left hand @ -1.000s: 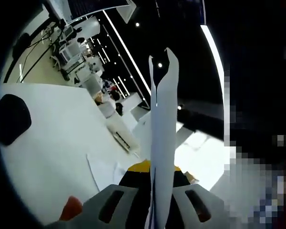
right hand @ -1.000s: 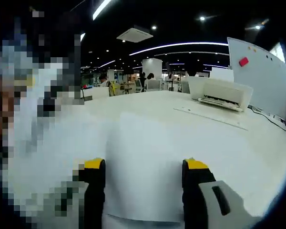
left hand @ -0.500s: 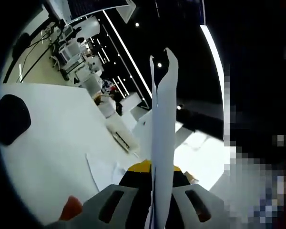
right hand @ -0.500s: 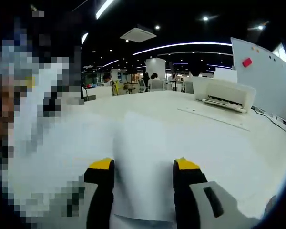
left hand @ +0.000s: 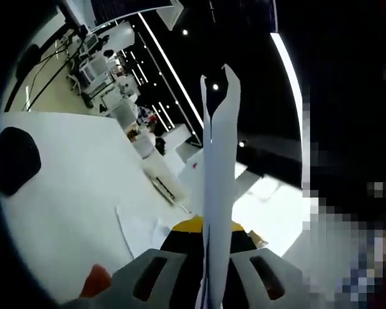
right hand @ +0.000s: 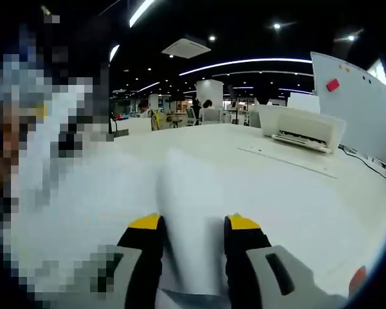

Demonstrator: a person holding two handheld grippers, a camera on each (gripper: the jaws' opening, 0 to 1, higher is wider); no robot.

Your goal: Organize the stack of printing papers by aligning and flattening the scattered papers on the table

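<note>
- Closing in over the last second, the right gripper (right hand: 193, 225) now has its yellow-tipped fingers (right hand: 243, 224) squeezing the paper stack (right hand: 188, 193) between them, bowing it upward above the desk (right hand: 289, 193).
- No readable writing shows anywhere.
- Left gripper (left hand: 204, 232) has not changed: its fingers pinch the same smooth white paper stack (left hand: 217, 174) edge-on.
- A white printer (right hand: 302, 129) sits on the desk; loose sheets (left hand: 138, 228) lie flat on it.
</note>
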